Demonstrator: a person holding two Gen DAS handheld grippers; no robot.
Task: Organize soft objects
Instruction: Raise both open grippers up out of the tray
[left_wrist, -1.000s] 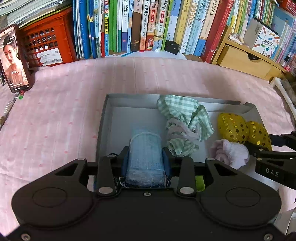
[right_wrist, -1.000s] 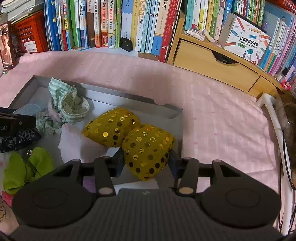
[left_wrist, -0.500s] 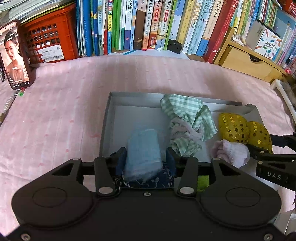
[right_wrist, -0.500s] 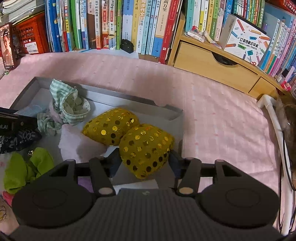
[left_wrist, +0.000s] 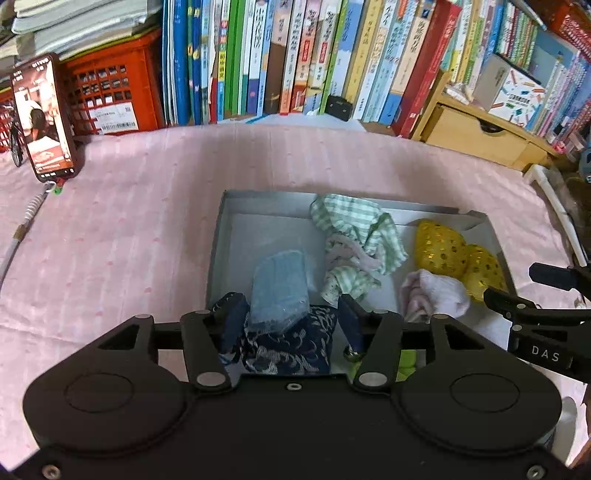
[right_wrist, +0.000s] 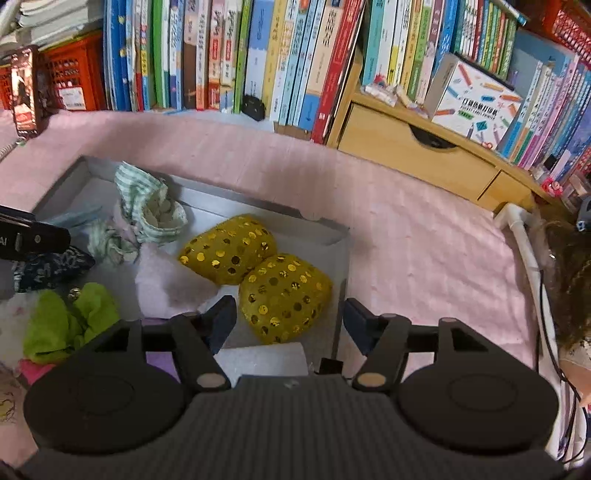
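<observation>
We have most of the soft things in the grey box (left_wrist: 218, 243) by now: the pale blue folded cloth (left_wrist: 279, 291) at its left side, the green checked cloth (left_wrist: 354, 240) bunched in the middle, a pale pink sock (left_wrist: 436, 291) and the two yellow sequinned cushions (right_wrist: 255, 269) at the right end. Our left gripper (left_wrist: 288, 314) has its jaws spread wide, the blue cloth lying loose between them, and our right gripper (right_wrist: 288, 314) is likewise spread, the nearer cushion resting free in the gap. So both, we judge, are set down. What seems left lies at the box's near edge: a navy patterned cloth (left_wrist: 291, 347) and a lime-green piece (right_wrist: 70, 317) (with something magenta beside it). Whether these sit inside the box or just outside it we cannot tell, since the gripper bodies cover the near wall. The white sheet (right_wrist: 266, 362) beneath the right gripper is also cut off.
</observation>
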